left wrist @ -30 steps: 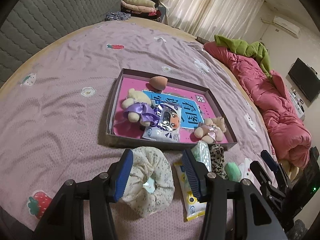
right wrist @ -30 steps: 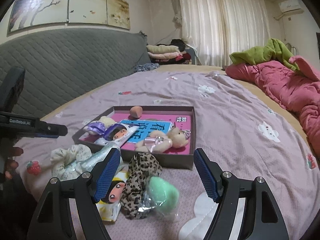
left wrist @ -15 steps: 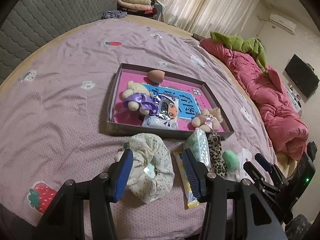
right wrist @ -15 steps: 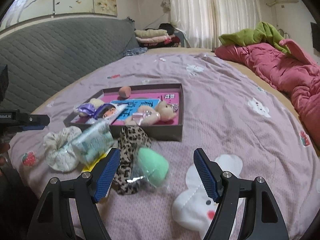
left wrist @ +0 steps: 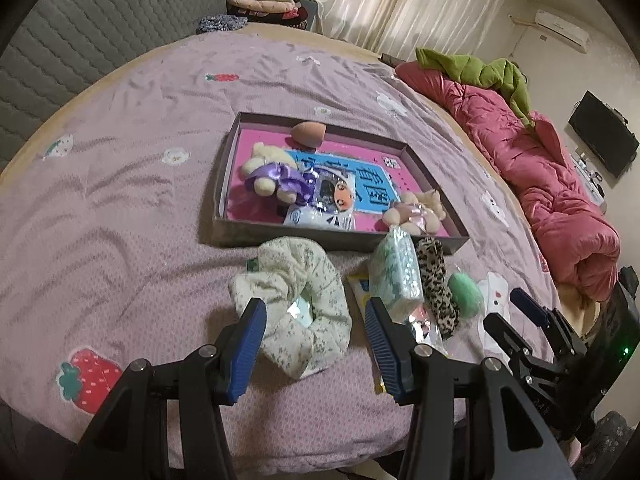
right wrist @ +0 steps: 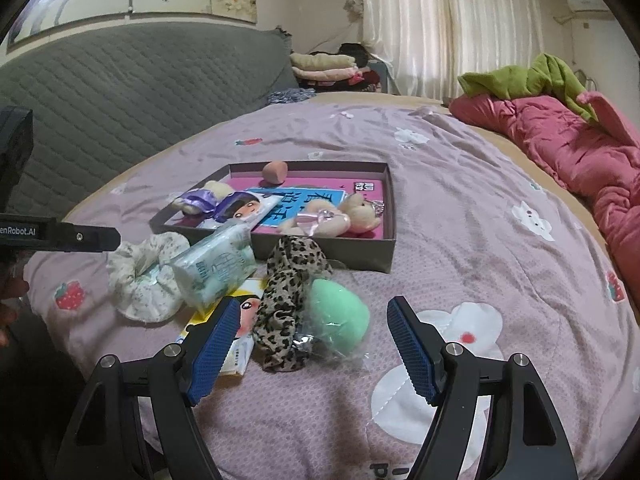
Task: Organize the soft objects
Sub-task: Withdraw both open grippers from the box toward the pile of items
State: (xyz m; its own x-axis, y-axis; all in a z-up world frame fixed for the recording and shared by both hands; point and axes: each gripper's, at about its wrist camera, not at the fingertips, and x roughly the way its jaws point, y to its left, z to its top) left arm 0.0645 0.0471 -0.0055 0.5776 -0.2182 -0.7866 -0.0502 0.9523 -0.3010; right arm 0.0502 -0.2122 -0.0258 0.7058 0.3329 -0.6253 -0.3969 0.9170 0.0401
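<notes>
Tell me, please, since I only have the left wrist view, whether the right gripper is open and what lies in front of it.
Observer: The right gripper is open and holds nothing; the green sponge lies just ahead of it.
Operator: Is that sponge bare?
Observer: No, it sits in a clear plastic wrapper that crinkles at its near end.
Operator: What is the yellow thing under the tissue pack?
Observer: A yellow packet with a cartoon face printed on it.
</notes>
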